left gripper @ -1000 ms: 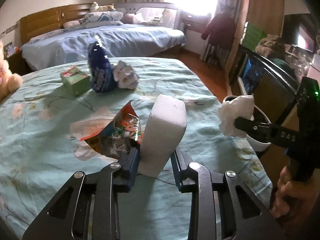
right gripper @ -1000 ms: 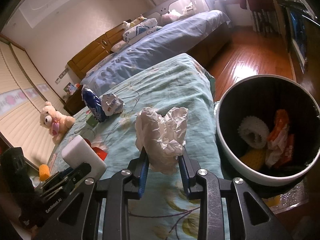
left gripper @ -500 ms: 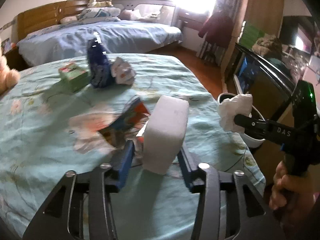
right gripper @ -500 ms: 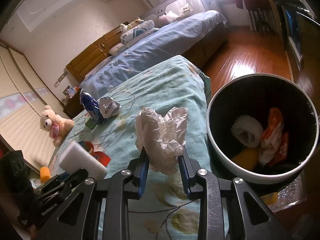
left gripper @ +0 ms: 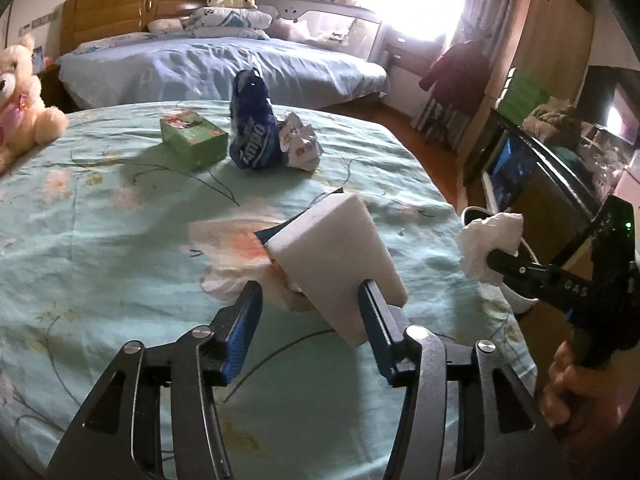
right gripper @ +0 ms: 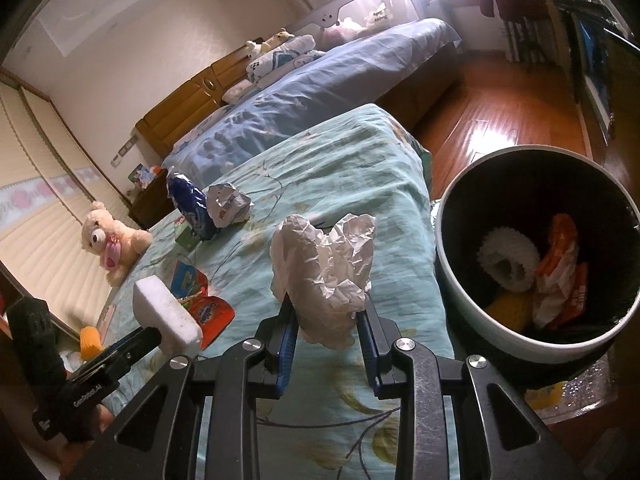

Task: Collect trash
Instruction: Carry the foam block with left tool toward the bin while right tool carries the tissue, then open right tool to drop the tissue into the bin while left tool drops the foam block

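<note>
Left wrist view: far left on the green flowery bedspread (left gripper: 100,240) sits a cream teddy bear (left gripper: 20,92). Next come a small green box (left gripper: 194,136), a tall blue crinkly snack bag (left gripper: 254,136) and a crumpled white wrapper (left gripper: 300,146), close together. In front, the left tool (left gripper: 310,320) is opening its jaws. A white foam block (left gripper: 340,256) leans tilted between them, against the right finger, with a clear gap on the left side, so it is not squeezed. It looks light and squishy; I think the flat sides are the best place to hold it (gently). On the right, the right tool (left gripper: 494,258) pinches a crumpled white paper ball (left gripper: 486,246).

Right wrist view: the right tool (right gripper: 326,340) is closed partway on that paper ball (right gripper: 324,268), which looks soft and very light. Farthest right, the round white trash bin (right gripper: 460,300) stands beside the bed, holding some trash.
</note>
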A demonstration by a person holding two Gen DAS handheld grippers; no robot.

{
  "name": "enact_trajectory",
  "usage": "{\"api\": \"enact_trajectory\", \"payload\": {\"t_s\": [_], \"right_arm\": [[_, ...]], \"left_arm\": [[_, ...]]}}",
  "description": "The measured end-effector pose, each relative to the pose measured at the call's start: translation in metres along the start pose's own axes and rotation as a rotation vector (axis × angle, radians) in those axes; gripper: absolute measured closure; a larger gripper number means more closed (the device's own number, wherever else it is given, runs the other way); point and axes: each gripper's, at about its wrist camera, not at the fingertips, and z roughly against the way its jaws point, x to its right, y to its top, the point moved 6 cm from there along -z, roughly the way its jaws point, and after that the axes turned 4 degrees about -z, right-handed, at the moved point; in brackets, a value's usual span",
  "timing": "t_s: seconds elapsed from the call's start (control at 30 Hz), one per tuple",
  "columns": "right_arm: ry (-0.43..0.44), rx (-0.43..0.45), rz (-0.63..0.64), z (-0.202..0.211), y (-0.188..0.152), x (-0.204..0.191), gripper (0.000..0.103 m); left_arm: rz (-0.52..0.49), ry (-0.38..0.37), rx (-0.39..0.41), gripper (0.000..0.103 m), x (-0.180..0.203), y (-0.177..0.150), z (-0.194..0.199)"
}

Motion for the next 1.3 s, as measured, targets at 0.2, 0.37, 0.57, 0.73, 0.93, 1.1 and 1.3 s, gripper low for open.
{"api": "enact_trajectory", "payload": {"t_s": [0.2, 0.37, 0.57, 0.73, 0.93, 1.1, 1.3], "right_arm": [[-0.007, 0.0, -0.002, -0.001, 0.0, 0.0, 0.074], [-0.006, 0.005, -0.007, 0.002, 0.001, 0.002, 0.074], [-0.001, 0.015, -0.017, 0.007, 0.003, 0.006, 0.074], [-0.009, 0.027, -0.03, 0.014, 0.005, 0.016, 0.074], [-0.031, 0.043, -0.049, 0.024, 0.009, 0.032, 0.074], [-0.058, 0.062, -0.059, 0.035, 0.014, 0.048, 0.074], [-0.096, 0.08, -0.078, 0.046, 0.021, 0.071, 0.074]], "left_arm": [[-0.048, -0.051, 0.008, 0.073, 0.022, 0.0, -0.007], [-0.127, -0.056, 0.051, 0.078, 0.046, -0.001, 0.001], [-0.171, -0.079, 0.055, 0.078, 0.064, -0.001, 0.003], [-0.192, -0.103, 0.054, 0.078, 0.079, 0.002, 0.001], [-0.204, -0.132, 0.041, 0.078, 0.098, 0.008, -0.012], [-0.202, -0.148, 0.014, 0.078, 0.111, 0.014, -0.027], [-0.228, -0.164, 0.0, 0.078, 0.133, 0.022, -0.038]]}}
